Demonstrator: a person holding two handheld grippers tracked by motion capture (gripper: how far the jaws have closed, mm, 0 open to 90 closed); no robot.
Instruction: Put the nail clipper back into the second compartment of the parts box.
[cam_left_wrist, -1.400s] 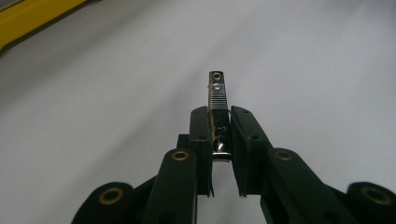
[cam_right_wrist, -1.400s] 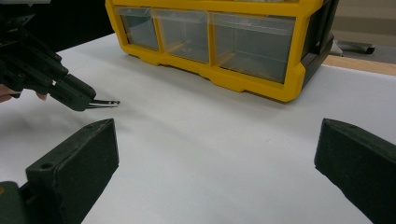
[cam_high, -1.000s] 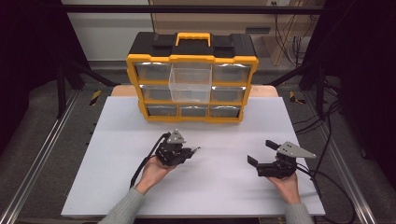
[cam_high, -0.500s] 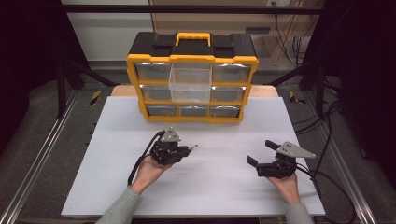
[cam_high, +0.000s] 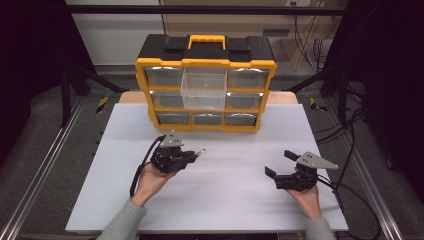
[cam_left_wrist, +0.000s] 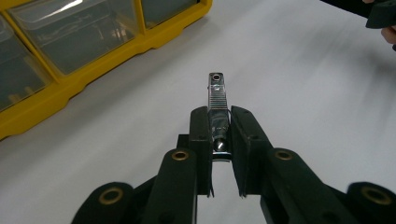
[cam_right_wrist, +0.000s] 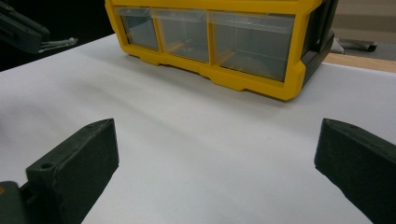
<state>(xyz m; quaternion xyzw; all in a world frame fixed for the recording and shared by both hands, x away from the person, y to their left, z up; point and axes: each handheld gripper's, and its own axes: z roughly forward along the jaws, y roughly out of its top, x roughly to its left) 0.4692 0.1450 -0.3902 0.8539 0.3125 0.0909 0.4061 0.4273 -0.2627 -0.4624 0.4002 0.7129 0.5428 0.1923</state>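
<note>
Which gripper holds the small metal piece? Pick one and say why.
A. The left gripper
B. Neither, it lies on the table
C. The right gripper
A: the left gripper is shut on the metal piece, while the right gripper is wide open with nothing between its jaws.

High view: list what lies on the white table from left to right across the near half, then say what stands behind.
Left gripper shut on a small metal nail clipper → right gripper, open with nothing between its jaws. Behind both, at the table's far edge, stands the yellow drawer organizer, its top middle drawer pulled out.
</note>
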